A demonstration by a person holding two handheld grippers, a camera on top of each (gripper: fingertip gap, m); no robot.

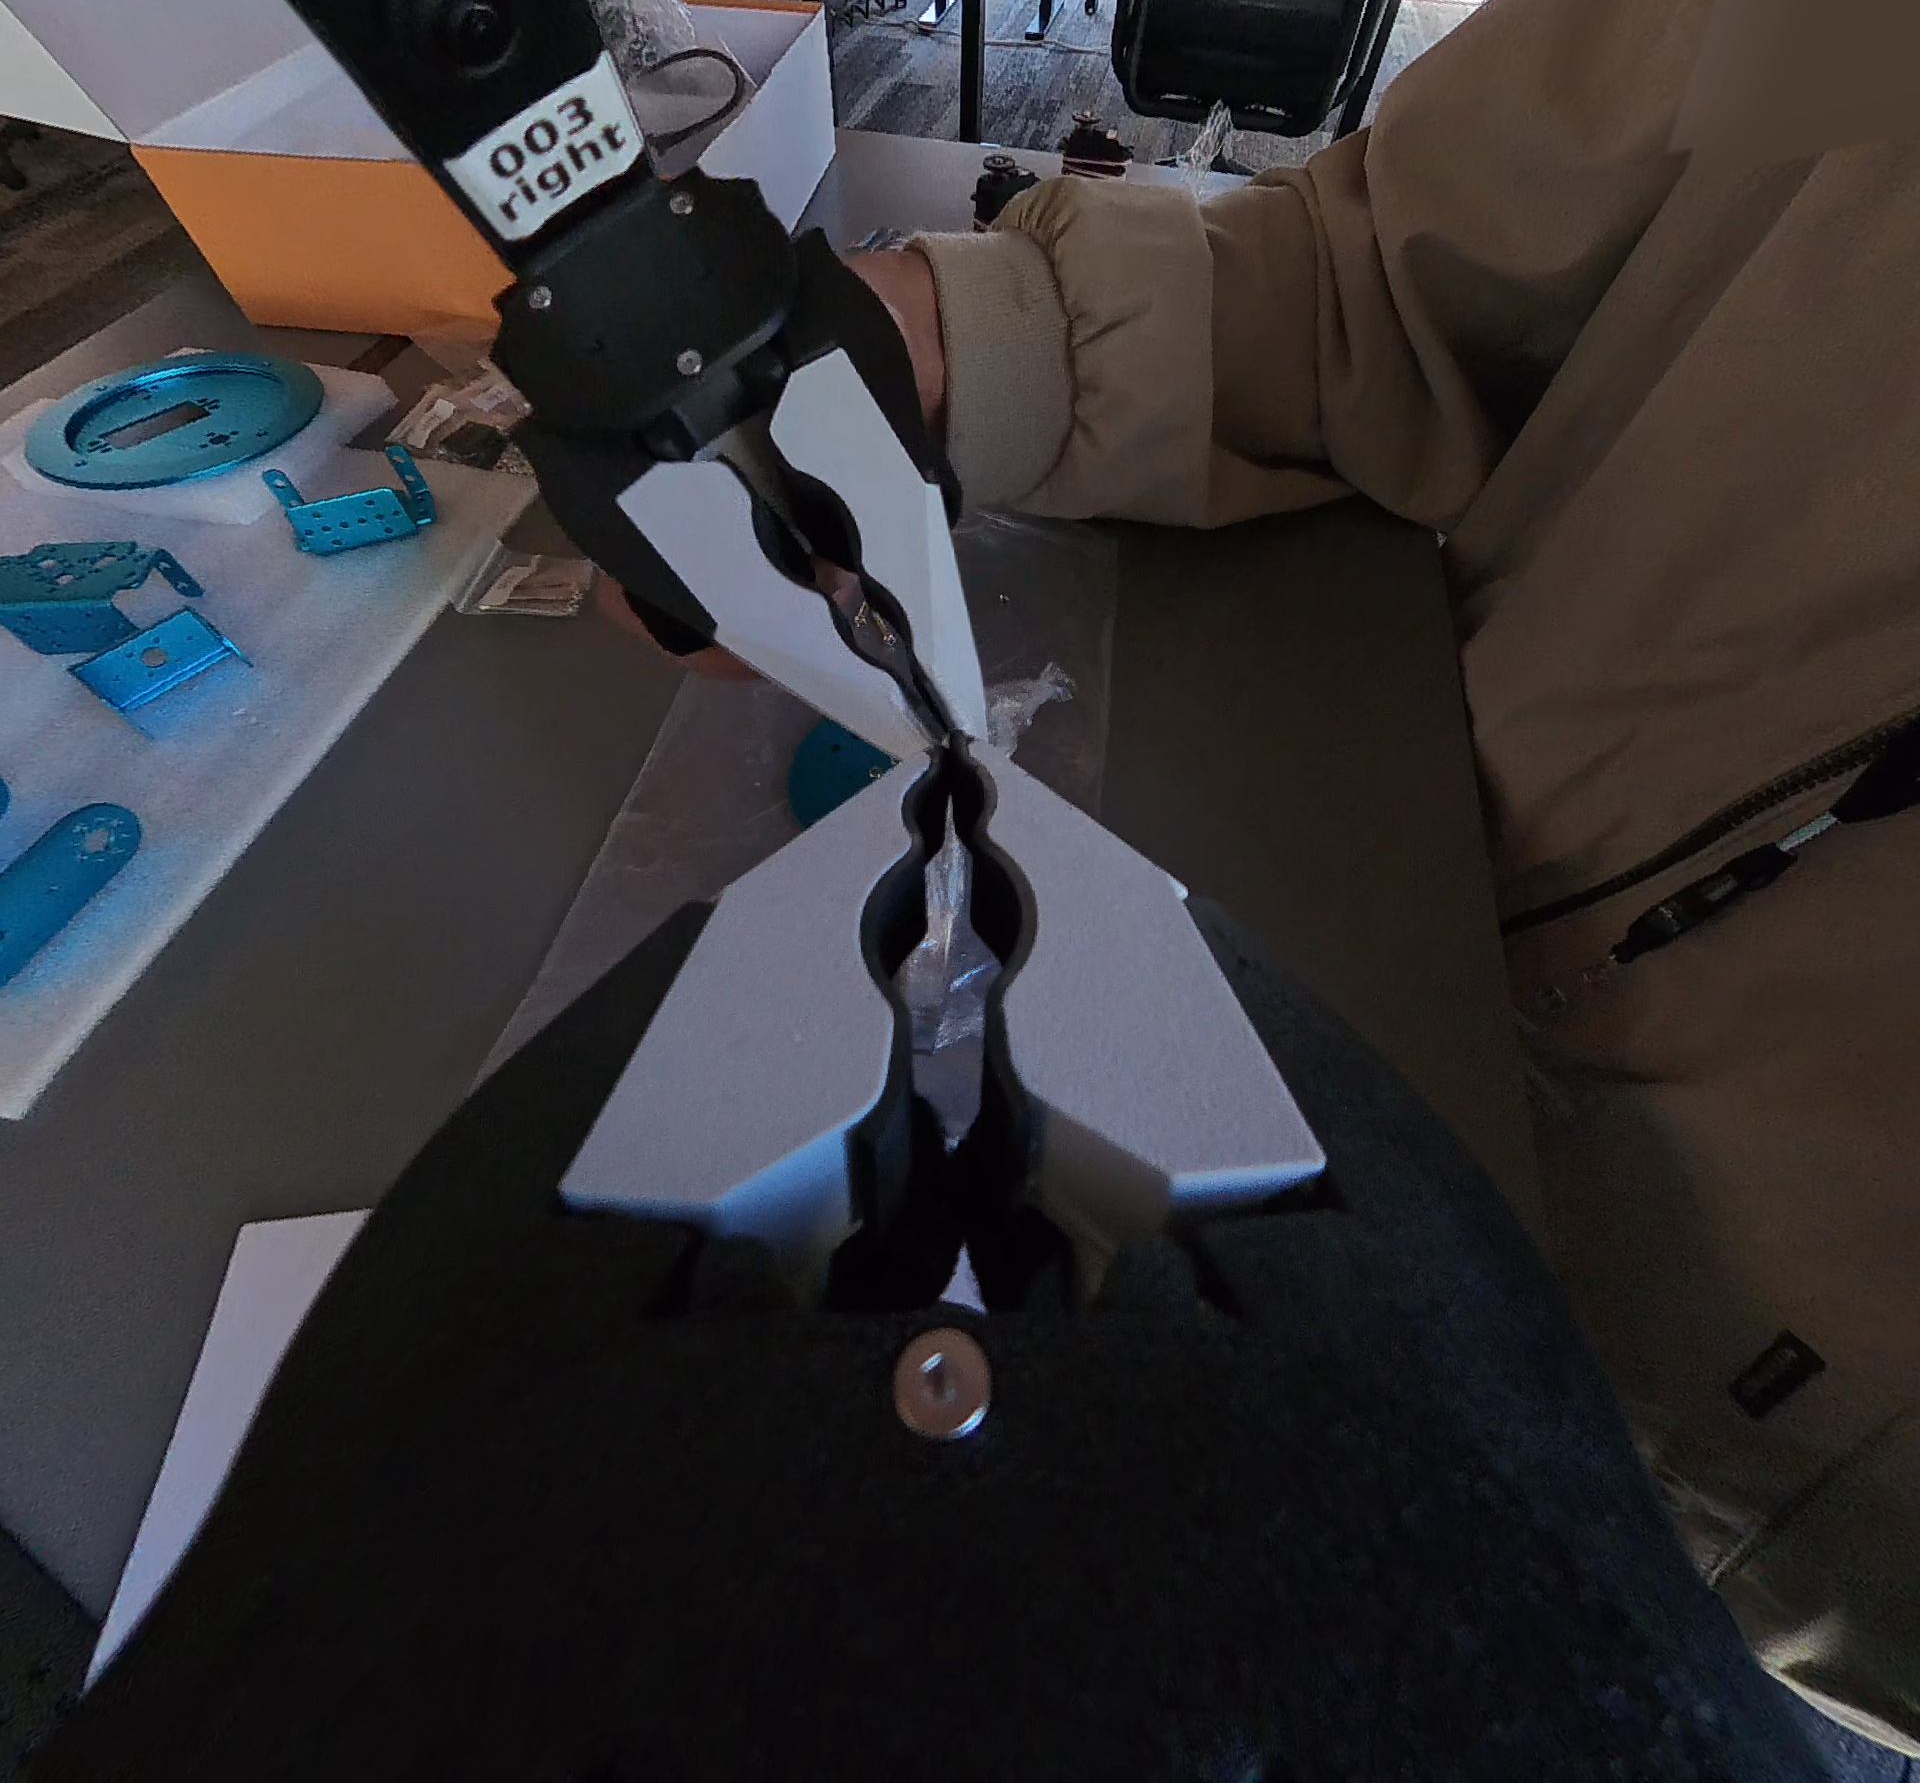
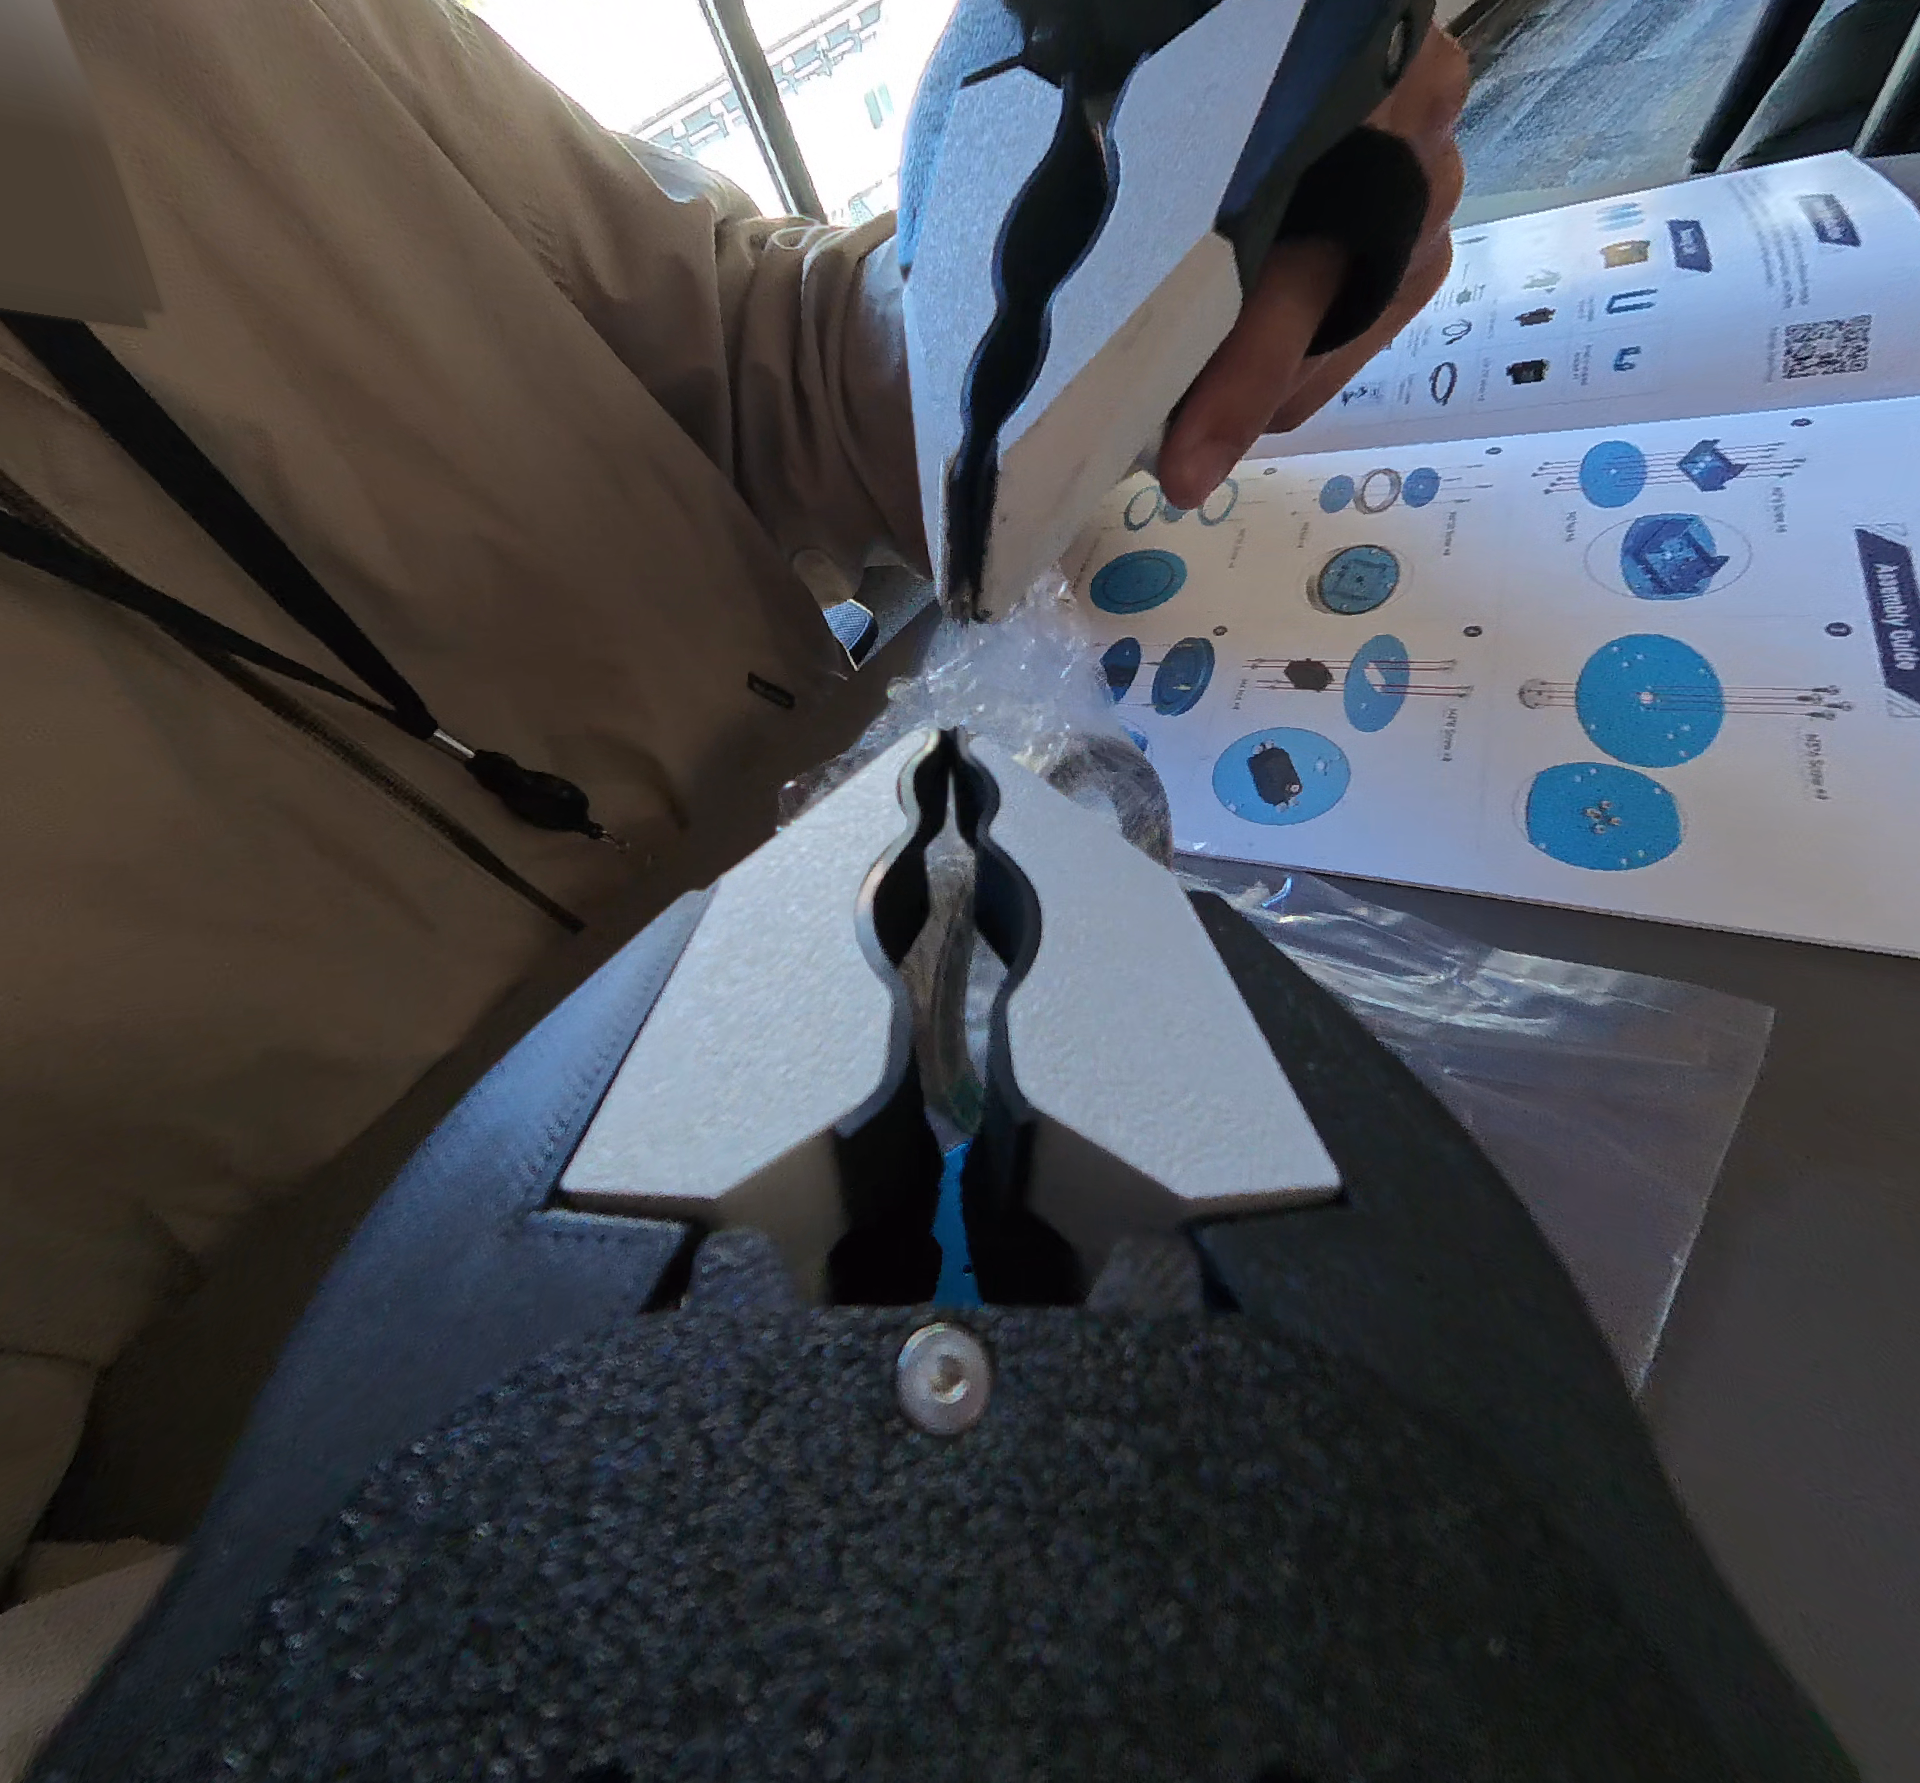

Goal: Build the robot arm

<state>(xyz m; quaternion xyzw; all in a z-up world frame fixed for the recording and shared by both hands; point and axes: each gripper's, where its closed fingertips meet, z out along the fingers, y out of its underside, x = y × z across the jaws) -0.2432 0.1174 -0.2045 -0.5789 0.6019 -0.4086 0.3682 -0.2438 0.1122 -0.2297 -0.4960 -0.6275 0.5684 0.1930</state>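
Note:
My left gripper and my right gripper meet tip to tip above the dark table. Both are shut on one small crumpled clear plastic bag. In the left wrist view the bag's film shows between my left fingers. The right gripper comes down from the upper left, and small screws show in the bag through the gap between its fingers. In the right wrist view the left gripper hangs from above in a hand, pinching the bag's upper edge.
Blue metal parts lie on white foam at the left: a ring, brackets and a disc nearer the grippers. An orange and white box stands behind. A printed sheet and a clear plastic sheet lie at the right. A person's beige jacket is close. Less than 4 cm separates the two grippers' tips.

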